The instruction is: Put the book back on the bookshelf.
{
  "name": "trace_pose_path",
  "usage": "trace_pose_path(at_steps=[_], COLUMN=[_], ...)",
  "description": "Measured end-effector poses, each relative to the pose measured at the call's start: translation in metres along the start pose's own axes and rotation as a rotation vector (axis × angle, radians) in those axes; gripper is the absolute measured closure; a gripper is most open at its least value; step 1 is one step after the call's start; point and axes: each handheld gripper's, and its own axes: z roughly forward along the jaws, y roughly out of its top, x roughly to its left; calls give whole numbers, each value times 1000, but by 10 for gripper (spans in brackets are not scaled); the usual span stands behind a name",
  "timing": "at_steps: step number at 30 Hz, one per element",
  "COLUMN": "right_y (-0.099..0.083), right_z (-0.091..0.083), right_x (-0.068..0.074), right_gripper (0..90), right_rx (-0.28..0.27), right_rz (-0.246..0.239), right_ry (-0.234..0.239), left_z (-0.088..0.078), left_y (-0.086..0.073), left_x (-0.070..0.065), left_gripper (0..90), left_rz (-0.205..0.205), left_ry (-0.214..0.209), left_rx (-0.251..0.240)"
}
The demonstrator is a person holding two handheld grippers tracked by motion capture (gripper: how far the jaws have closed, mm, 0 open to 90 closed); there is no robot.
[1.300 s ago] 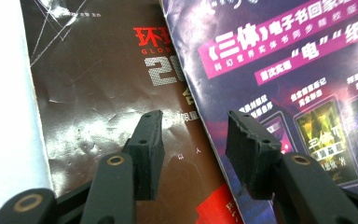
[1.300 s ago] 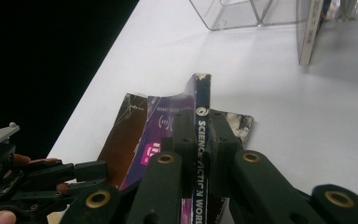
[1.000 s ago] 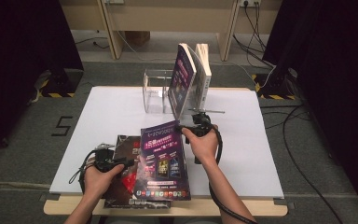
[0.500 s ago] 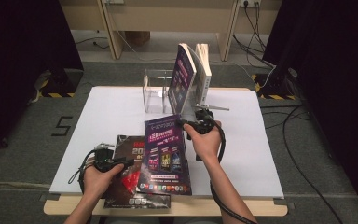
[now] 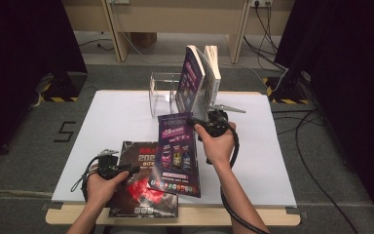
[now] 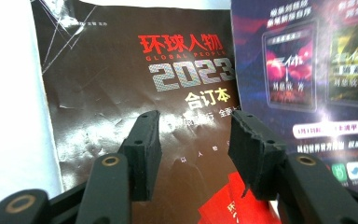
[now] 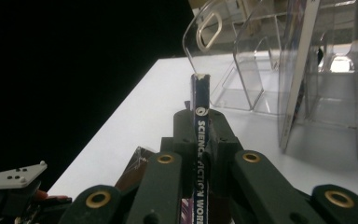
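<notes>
Hidden: the purple magazine covers the right part of the brown magazine.
Materials: glossy covers; the brown one is creased; the rack is clear plastic.
Right gripper: jaws clamped on the purple magazine's spine, tilted above the brown magazine.
Left gripper: jaws apart over the brown magazine, holding nothing.

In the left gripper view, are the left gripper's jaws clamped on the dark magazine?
No: the left gripper stands open above the dark magazine, gripping nothing.
</notes>
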Motion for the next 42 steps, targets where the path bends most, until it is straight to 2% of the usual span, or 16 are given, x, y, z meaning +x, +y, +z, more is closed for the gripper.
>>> trace_pose_path(at_steps=[13, 20, 42], right_y=[13, 17, 31], right_z=[-14, -18, -26], right_x=[4, 7, 11], right_gripper=[846, 846, 846], right_rx=[-97, -148, -266], right_rz=[-25, -82, -114], right_ry=[-31, -48, -101], left_z=[0, 0, 0], left_y=[0, 0, 0], left_x=[0, 0, 0], left_gripper=[526, 525, 527], left_rz=[1, -3, 0], left_ry=[1, 0, 0], left_rx=[2, -2, -3])
